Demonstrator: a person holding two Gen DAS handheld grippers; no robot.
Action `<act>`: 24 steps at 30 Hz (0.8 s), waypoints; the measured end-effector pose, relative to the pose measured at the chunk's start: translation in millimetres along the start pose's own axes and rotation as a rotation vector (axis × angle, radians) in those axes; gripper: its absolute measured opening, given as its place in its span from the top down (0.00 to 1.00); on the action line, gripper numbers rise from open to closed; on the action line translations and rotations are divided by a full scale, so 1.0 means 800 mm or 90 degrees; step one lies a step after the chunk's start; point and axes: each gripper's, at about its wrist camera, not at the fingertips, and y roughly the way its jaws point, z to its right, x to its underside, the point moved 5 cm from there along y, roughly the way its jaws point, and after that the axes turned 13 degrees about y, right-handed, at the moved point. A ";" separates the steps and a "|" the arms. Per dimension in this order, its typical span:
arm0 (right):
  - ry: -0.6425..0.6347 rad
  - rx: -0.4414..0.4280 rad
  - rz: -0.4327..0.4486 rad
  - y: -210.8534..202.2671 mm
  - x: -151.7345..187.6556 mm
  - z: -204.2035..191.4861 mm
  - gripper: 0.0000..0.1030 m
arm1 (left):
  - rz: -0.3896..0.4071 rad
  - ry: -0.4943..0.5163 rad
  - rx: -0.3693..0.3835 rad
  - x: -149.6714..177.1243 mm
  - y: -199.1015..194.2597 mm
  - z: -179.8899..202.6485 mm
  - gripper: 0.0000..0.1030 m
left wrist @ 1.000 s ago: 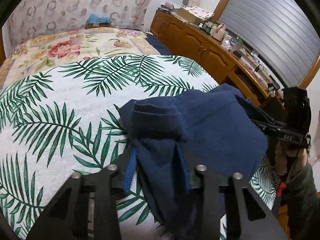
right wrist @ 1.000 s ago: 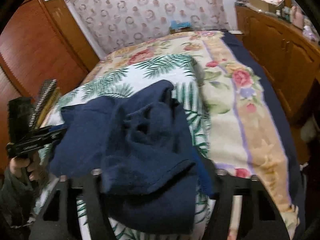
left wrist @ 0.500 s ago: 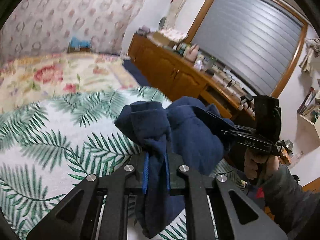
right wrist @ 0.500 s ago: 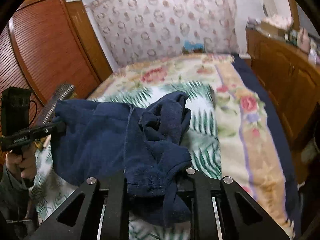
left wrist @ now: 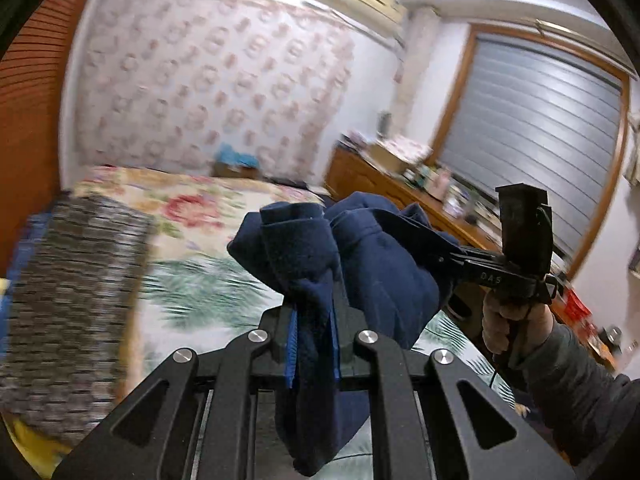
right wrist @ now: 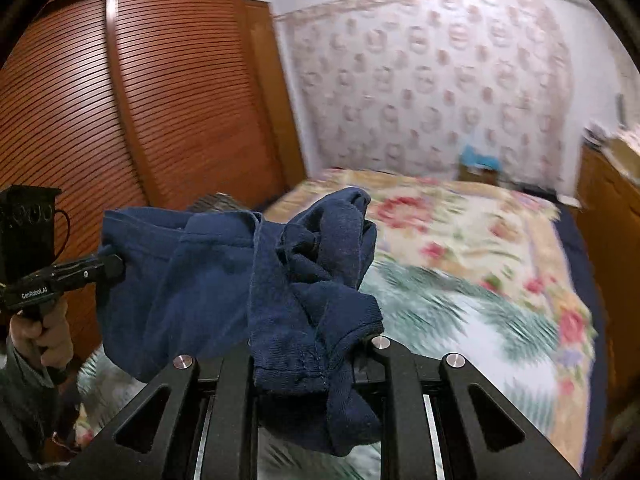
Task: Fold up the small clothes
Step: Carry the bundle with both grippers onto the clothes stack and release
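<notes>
A small navy blue garment [left wrist: 372, 256] hangs in the air above the bed, stretched between both grippers. My left gripper [left wrist: 313, 340] is shut on one bunched edge of it, with cloth hanging down between the fingers. My right gripper [right wrist: 304, 354] is shut on the other edge of the garment [right wrist: 224, 276]. In the left wrist view the right gripper [left wrist: 448, 258] bites the cloth from the right. In the right wrist view the left gripper [right wrist: 108, 266] bites it from the left.
The bed [right wrist: 460, 280] with a palm-leaf and floral cover lies below. A brown slatted wardrobe [right wrist: 140, 100] stands on the left. A wooden dresser [left wrist: 384, 188] with clutter runs along the right under a shuttered window. A grey patterned pillow [left wrist: 76, 300] lies at the left.
Both grippers have lifted the garment off the bed and tilted upward. The cloth now hangs clear of the cover, and more wall and ceiling show.
</notes>
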 end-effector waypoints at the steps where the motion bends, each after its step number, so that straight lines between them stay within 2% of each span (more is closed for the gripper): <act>1: -0.009 -0.015 -0.002 0.015 -0.008 -0.015 0.83 | 0.004 -0.004 -0.014 0.000 -0.010 -0.013 0.87; 7: -0.072 -0.077 0.005 0.105 -0.057 -0.094 0.83 | 0.038 -0.034 -0.100 -0.001 -0.065 -0.096 0.87; 11: -0.117 -0.096 -0.002 0.183 -0.092 -0.122 0.83 | 0.047 -0.071 -0.151 0.021 -0.082 -0.148 0.87; 13: -0.136 -0.105 -0.019 0.234 -0.109 -0.131 0.83 | 0.035 -0.091 -0.191 0.042 -0.081 -0.171 0.87; 19: -0.190 -0.116 -0.084 0.366 -0.117 -0.186 0.83 | -0.019 -0.145 -0.245 0.112 -0.058 -0.211 0.87; 24: -0.168 -0.065 -0.150 0.463 -0.115 -0.187 0.79 | -0.061 -0.168 -0.276 0.158 -0.040 -0.233 0.87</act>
